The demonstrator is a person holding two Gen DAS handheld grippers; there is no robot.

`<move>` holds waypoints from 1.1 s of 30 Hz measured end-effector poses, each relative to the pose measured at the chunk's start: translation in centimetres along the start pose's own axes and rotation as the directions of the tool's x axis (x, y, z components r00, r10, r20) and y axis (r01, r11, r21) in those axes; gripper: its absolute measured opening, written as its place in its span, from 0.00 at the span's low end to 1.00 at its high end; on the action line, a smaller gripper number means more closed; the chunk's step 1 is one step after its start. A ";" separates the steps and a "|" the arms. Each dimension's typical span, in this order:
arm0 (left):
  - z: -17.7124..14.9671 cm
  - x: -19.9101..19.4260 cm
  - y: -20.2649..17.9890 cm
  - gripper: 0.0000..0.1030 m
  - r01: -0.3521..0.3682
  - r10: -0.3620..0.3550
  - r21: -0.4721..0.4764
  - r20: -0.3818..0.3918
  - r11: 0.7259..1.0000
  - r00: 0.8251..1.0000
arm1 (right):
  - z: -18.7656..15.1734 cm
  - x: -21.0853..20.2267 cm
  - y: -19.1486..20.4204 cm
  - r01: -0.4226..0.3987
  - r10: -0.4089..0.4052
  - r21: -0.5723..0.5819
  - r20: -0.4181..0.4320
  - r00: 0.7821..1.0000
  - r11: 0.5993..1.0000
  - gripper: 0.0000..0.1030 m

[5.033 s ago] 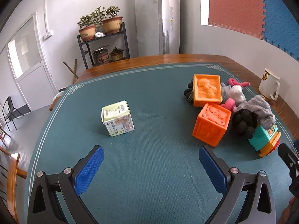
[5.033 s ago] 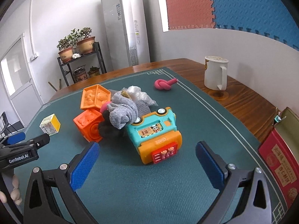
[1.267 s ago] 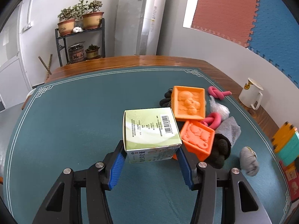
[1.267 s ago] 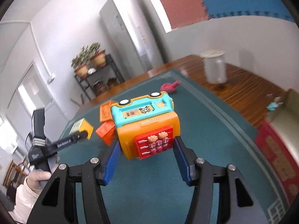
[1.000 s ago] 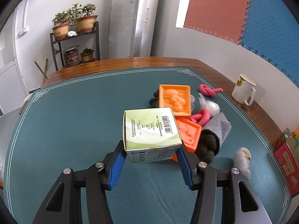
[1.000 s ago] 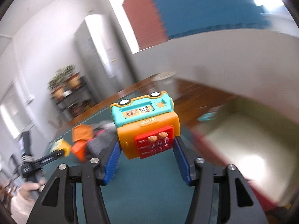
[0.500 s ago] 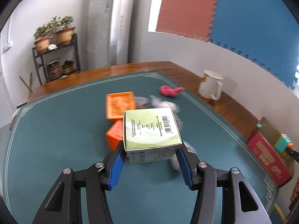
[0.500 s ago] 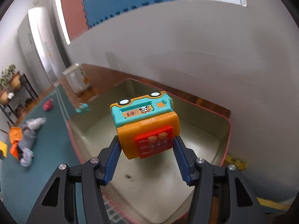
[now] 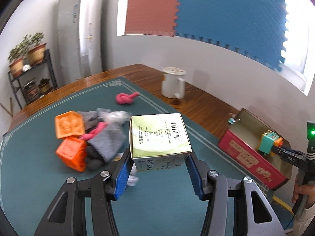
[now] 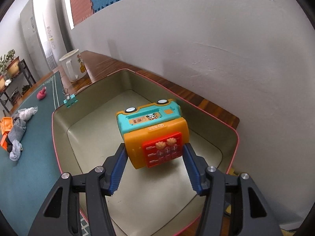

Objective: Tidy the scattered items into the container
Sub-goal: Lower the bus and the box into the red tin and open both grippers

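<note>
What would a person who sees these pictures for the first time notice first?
First, the teal and orange plastic toy bus, tilted inside the red-walled tin container, between the fingers of the right gripper. Next, the pale green cardboard box with a barcode, clamped in the left gripper above the green table mat. Behind it lies a heap of orange blocks and grey socks.

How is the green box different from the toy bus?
The green carton is a plain paper cube printed with text and a barcode; the toy bus is teal and orange plastic with wheels and a red button panel. The carton is over the green table mat, away from the tin; the bus is inside the red tin, tilted. Both sit between a claw's blue pads.
</note>
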State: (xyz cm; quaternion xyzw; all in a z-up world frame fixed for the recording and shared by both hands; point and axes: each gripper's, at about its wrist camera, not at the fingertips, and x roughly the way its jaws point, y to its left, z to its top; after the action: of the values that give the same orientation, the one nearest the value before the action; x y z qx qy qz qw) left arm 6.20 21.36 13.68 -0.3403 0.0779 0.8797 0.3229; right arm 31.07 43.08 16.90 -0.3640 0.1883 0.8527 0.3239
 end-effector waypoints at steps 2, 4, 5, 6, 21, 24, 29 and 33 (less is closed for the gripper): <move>0.1 0.4 -1.5 0.54 0.017 -0.017 0.023 -0.010 1.000 1.000 | -0.2 -0.5 -0.2 -0.013 0.013 0.000 0.015 1.000 1.000 0.62; 0.2 0.8 -3.1 0.54 0.034 -0.033 0.049 -0.020 0.998 0.999 | -0.4 -1.3 -0.4 -0.027 0.027 -0.005 0.043 0.999 1.000 0.67; 0.3 1.1 -3.8 0.54 0.043 -0.041 0.061 -0.025 0.997 0.999 | -0.6 -1.8 -0.5 -0.025 0.026 -0.009 0.065 0.998 1.000 0.68; 0.4 1.3 -4.6 0.54 0.053 -0.051 0.073 -0.029 0.996 0.998 | -0.7 -2.3 -0.6 -0.023 0.024 -0.012 0.084 0.996 1.000 0.69; 2.3 6.5 -16.5 0.54 0.267 -0.250 0.188 -0.111 0.945 0.962 | -2.2 -6.4 -3.8 -0.066 0.040 0.073 0.308 0.950 0.995 0.73; 2.5 8.3 -18.1 0.54 0.291 -0.267 0.198 -0.141 0.936 0.953 | -2.3 -6.0 -4.4 -0.070 0.039 0.092 0.303 0.952 0.993 0.73; 2.9 10.3 -19.7 0.56 0.329 -0.292 0.202 -0.192 0.922 0.937 | -2.4 -5.8 -4.9 -0.076 0.041 0.105 0.299 0.953 0.992 0.73; 3.0 10.4 -19.0 0.72 0.317 -0.284 0.178 -0.191 0.932 0.940 | -2.4 -5.7 -4.5 -0.081 0.048 0.098 0.301 0.953 0.992 0.73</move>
State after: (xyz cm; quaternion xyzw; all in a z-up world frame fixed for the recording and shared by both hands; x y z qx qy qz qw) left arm 10.58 42.56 10.76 -0.3833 0.1413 0.7764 0.4800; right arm 38.35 42.64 19.15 -0.2068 0.1954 0.8963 0.3400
